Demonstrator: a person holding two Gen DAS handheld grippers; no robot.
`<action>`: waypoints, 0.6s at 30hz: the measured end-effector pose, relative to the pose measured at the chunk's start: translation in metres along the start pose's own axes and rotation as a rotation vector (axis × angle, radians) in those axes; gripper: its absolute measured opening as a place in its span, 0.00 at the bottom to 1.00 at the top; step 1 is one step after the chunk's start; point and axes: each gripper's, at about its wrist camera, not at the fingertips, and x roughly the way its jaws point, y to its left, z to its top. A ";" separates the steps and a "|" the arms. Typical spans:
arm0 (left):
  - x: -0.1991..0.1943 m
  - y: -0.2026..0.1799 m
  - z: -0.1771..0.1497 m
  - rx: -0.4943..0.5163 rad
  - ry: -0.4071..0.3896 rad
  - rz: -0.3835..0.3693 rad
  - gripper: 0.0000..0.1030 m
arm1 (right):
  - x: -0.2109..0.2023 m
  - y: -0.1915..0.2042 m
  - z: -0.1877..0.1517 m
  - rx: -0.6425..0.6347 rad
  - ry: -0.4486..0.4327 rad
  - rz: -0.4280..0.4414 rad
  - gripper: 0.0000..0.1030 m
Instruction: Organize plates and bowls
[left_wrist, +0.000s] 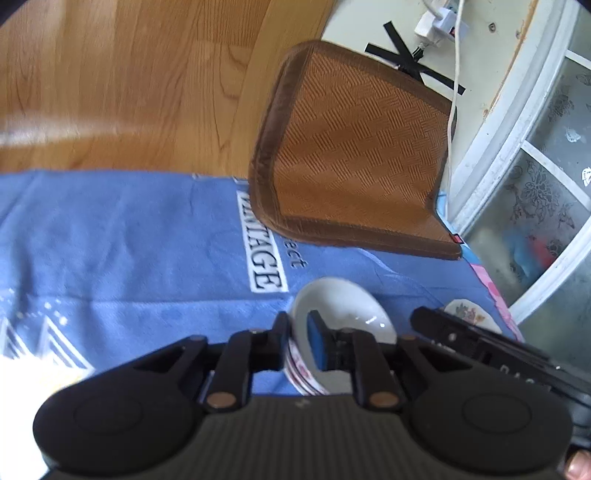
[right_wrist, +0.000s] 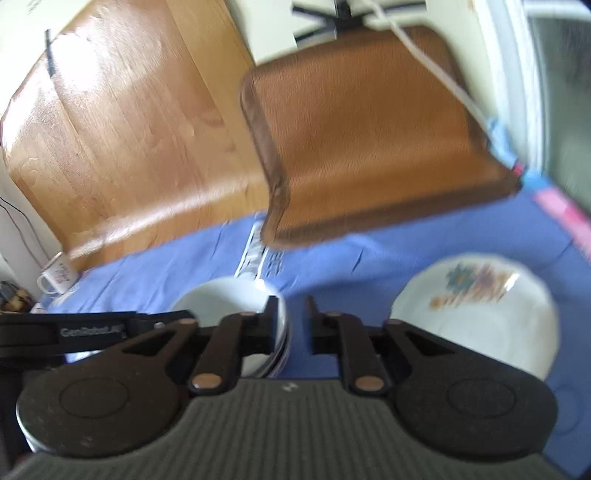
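A white bowl (left_wrist: 343, 306) with a red pattern outside sits on the blue cloth (left_wrist: 129, 240). My left gripper (left_wrist: 299, 332) is shut on its near rim, one finger outside, the blue pad inside. The same bowl (right_wrist: 221, 299) shows in the right wrist view, with the left gripper's body (right_wrist: 92, 330) beside it. A white plate with a flower pattern (right_wrist: 480, 306) lies to the right; its edge also shows in the left wrist view (left_wrist: 467, 310). My right gripper (right_wrist: 291, 314) hangs between bowl and plate, its jaws a little apart and holding nothing.
A brown woven mat (left_wrist: 354, 147) lies at the cloth's far edge. A white cable (left_wrist: 454, 74) runs over it. A white mug (right_wrist: 57, 277) stands at the far left. Wooden floor (left_wrist: 110, 74) lies beyond. A glazed door (left_wrist: 535, 184) is at right.
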 end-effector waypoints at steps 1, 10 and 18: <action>-0.004 -0.001 -0.001 0.015 -0.018 0.016 0.25 | -0.003 0.001 -0.001 -0.009 -0.015 -0.004 0.24; -0.039 0.000 -0.018 0.085 -0.107 0.081 0.25 | -0.029 0.011 -0.021 0.024 -0.089 0.000 0.24; -0.059 0.001 -0.044 0.127 -0.129 0.108 0.26 | -0.049 0.027 -0.045 0.029 -0.073 -0.013 0.24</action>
